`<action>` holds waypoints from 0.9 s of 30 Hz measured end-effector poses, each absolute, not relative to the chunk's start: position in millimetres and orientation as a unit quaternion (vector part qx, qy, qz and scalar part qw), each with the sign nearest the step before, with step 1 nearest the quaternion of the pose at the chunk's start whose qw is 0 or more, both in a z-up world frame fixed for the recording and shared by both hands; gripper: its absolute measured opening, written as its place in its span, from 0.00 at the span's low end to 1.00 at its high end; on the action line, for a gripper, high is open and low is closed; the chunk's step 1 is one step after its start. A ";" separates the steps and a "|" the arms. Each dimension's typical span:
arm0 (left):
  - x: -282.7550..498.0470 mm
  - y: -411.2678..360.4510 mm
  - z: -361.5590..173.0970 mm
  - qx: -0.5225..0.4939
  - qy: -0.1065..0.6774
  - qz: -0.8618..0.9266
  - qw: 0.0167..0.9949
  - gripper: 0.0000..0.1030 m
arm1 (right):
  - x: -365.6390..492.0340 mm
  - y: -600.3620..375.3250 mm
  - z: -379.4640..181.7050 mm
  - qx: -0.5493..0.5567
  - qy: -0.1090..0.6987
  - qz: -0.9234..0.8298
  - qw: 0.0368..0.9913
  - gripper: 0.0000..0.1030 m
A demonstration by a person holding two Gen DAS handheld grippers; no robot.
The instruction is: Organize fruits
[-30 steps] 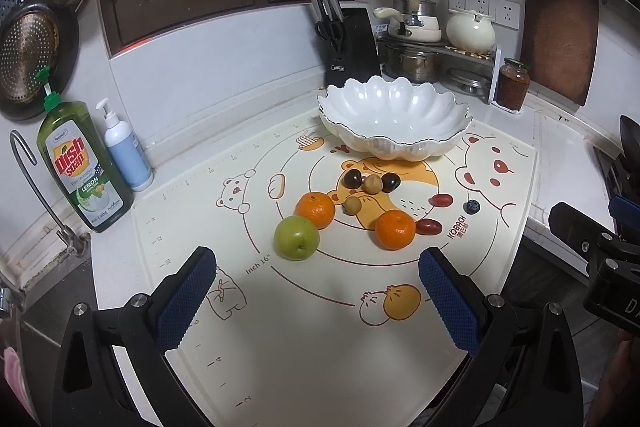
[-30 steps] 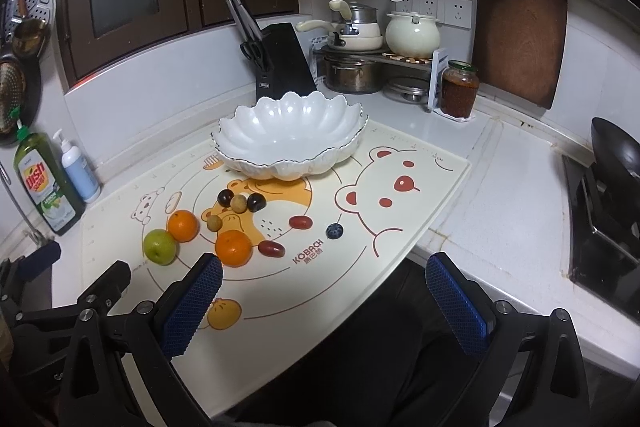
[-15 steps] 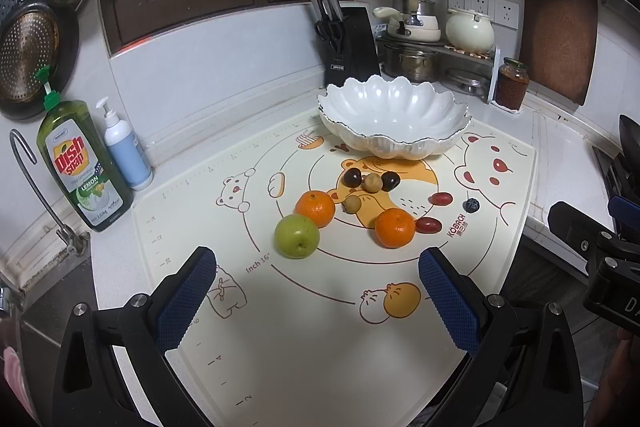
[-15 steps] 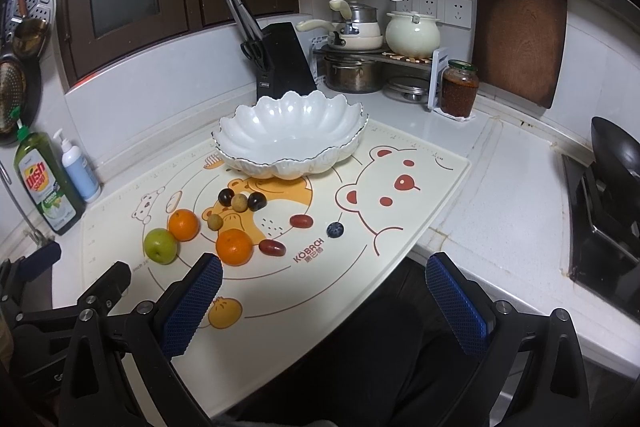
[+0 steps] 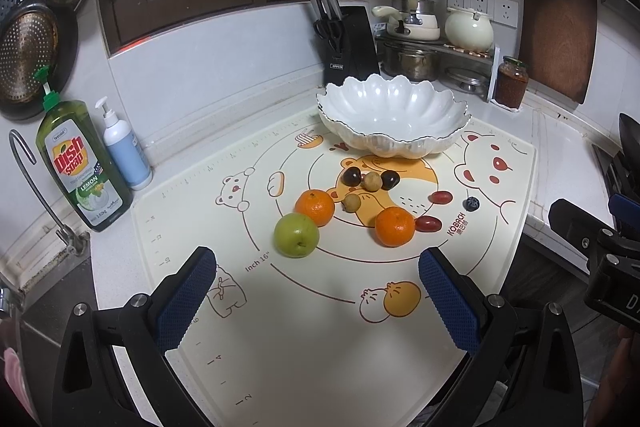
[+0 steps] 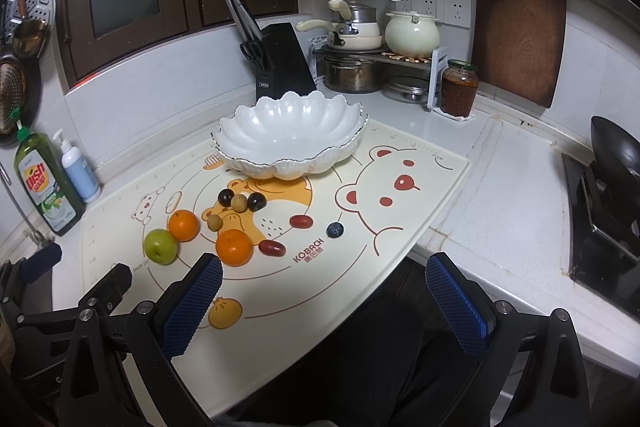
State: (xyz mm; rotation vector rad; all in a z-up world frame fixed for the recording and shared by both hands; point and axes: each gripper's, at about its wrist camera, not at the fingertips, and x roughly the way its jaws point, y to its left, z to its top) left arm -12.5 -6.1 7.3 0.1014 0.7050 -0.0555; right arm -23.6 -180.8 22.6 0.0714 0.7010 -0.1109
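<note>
Nothing has moved since the earlier frames: our fruits lie where they lay and both grippers hang in the same places. The fruits are loose on the printed mat [image 5: 304, 347], in front of the empty scalloped bowl [image 5: 394, 115]: a green apple [image 5: 296, 235] nearest us on the left, touching an orange [image 5: 315, 207], a second orange [image 5: 394, 226] to the right with a red grape [image 5: 428, 223] just beside it, and the small dark and tan fruits between these and the bowl, a blueberry [image 5: 472, 203] out to the right. The left gripper [image 5: 318, 301] holds its fingers wide apart and empty, and the apple lies straight ahead, a little left of their midline, so we judge this hand the nearer one for it. The right gripper [image 6: 324, 305], fingers likewise spread with nothing between them, hangs off the mat's near edge, with the second orange ahead by its left finger. The round fruits have no long axis to line up with; the grapes lie crosswise. Around the mat runs a pale tabletop [image 6: 500, 195] in a kitchen corner, a dish soap bottle [image 5: 82, 163] at left, a knife block [image 5: 352, 43] and pots behind, a stove [image 6: 600, 211] at right.
</note>
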 end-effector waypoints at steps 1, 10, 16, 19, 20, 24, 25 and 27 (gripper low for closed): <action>-12.2 -5.8 7.4 0.050 0.345 -0.027 0.937 1.00 | -22.7 -180.8 21.2 0.035 0.343 -0.054 0.937 1.00; -11.8 -2.6 6.9 0.049 0.346 -0.028 0.936 1.00 | -23.2 -180.2 22.2 0.035 0.344 -0.053 0.937 1.00; -12.1 -2.6 6.7 0.049 0.346 -0.029 0.936 1.00 | -23.3 -177.6 21.0 0.033 0.345 -0.053 0.937 1.00; -11.9 -2.0 6.3 0.049 0.347 -0.028 0.936 1.00 | -22.9 -177.9 20.7 0.034 0.345 -0.053 0.937 1.00; -12.2 -1.6 6.1 0.049 0.347 -0.028 0.936 1.00 | -23.6 -176.9 21.4 0.034 0.345 -0.053 0.936 1.00; -12.2 -2.0 5.7 0.050 0.346 -0.029 0.936 1.00 | -23.0 -179.0 21.5 0.034 0.344 -0.054 0.937 1.00; -12.0 -2.2 6.0 0.050 0.346 -0.029 0.936 1.00 | -22.9 -178.3 20.7 0.034 0.344 -0.055 0.937 1.00; -10.8 -0.7 4.3 0.051 0.348 -0.030 0.936 1.00 | -22.3 -175.8 17.4 0.035 0.346 -0.057 0.936 1.00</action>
